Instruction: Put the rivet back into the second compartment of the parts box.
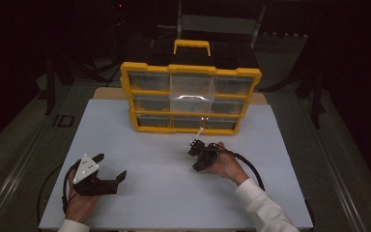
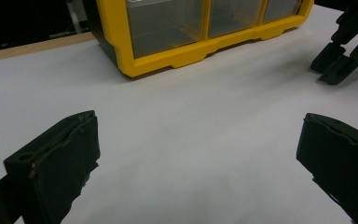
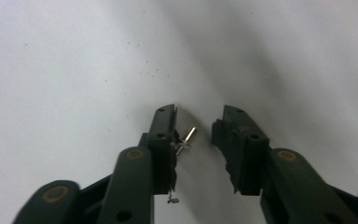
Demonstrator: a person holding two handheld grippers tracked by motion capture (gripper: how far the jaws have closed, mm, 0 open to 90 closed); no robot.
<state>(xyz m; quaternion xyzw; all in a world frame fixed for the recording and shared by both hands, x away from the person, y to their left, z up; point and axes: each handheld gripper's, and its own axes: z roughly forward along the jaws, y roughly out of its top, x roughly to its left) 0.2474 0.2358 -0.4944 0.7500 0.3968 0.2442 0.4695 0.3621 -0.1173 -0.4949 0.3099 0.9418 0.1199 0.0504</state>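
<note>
A small silver screw [image 3: 189,136] lies on the white board between the jaws of my right gripper [image 3: 198,114], close against the left jaw. A gap remains on the other side, so the jaws stand open around it. In the high view my right gripper [image 1: 193,158] points down at the board just in front of the organizer. My left gripper [image 1: 111,166] rests at the board's near left, jaws wide open with nothing between them [image 2: 199,123].
A yellow-framed organizer [image 1: 191,96] with clear drawers stands at the far middle of the white board [image 1: 174,203]; its top middle drawer [image 1: 191,92] is pulled out. Another tiny metal bit [image 3: 172,199] lies under the right gripper's left jaw. Dark floor surrounds the table.
</note>
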